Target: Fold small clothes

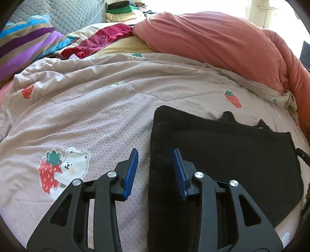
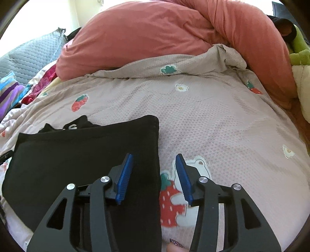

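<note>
Left wrist view: left gripper point(image 1: 155, 155) w/ blue pads point(image 1: 131, 172) stands partway apart, nothing clamped. The jaws straddle the left edge of the folded black garment point(image 1: 222, 155): one pad over the bed cover point(image 1: 96, 116), the other over black cloth, neither pressing on it. Garment lies flat on the near-right part of the cover, approx. rectangular; small dark flaps poke out at its far edge. Strawberry-and-bear print point(image 1: 62, 170) lies just left of the gripper. Salmon duvet point(image 1: 213, 42) heaped along the far-right edge of the bed; striped blanket point(image 1: 25, 42) and red cloth point(image 1: 100, 40) at the far-left corner; grey quilted pillow point(image 1: 73, 15) behind them.

Right wrist view: right gripper point(image 2: 154, 157) also partway apart, empty. It straddles the garment's point(image 2: 77, 155) right edge, left pad over black cloth, right pad over the cover point(image 2: 213, 120) and a strawberry-bear print point(image 2: 174, 197). A scrap w/ white lettering point(image 2: 72, 127) shows at the garment's far-left corner. A fingertip w/ glittery nail point(image 2: 175, 244) shows at the bottom edge. Salmon duvet point(image 2: 145, 34) at the far edge; green item point(image 2: 300, 50) at the far-right corner.
</note>
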Tool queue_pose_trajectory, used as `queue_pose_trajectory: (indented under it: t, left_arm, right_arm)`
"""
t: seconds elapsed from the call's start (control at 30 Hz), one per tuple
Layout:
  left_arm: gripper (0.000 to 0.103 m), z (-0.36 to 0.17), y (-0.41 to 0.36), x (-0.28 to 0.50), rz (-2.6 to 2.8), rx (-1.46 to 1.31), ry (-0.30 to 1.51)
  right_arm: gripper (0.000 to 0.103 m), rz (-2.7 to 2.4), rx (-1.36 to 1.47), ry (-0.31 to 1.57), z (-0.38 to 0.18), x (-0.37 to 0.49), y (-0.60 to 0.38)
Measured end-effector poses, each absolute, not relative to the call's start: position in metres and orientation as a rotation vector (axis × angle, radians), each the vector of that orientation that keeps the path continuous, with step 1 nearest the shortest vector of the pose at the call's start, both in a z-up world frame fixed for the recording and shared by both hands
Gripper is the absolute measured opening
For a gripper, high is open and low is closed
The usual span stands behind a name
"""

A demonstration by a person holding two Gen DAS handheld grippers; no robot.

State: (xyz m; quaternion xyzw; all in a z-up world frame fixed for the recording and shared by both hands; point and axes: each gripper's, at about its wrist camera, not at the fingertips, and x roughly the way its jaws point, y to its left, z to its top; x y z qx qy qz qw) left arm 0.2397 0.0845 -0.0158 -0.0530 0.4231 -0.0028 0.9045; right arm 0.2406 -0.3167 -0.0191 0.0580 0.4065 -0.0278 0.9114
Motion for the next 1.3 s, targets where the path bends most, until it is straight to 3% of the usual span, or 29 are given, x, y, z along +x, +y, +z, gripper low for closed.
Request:
queue_pose_trajectory:
  t: [0.57, 1.2, 1.3]
  left_arm:
    - [0.046, 0.014, 0.068, 0.2, -0.05, -0.079, 0.823]
    - [0.046, -0.013, 0.04, 0.159, -0.087, -0.015, 0.916]
    - [0.051, -0.024, 0.041, 0.153, -0.076, -0.021, 0.932]
  right_arm:
    - [0.055, 0.043, 0.095, 0.769, 0.011, 0.173, -0.294]
    - [0.055, 0.151, 0.031, 0.865, -0.021, 0.143, -0.246]
    - [0.055, 0.155, 0.05, 0.886, -0.034, 0.14, -0.247]
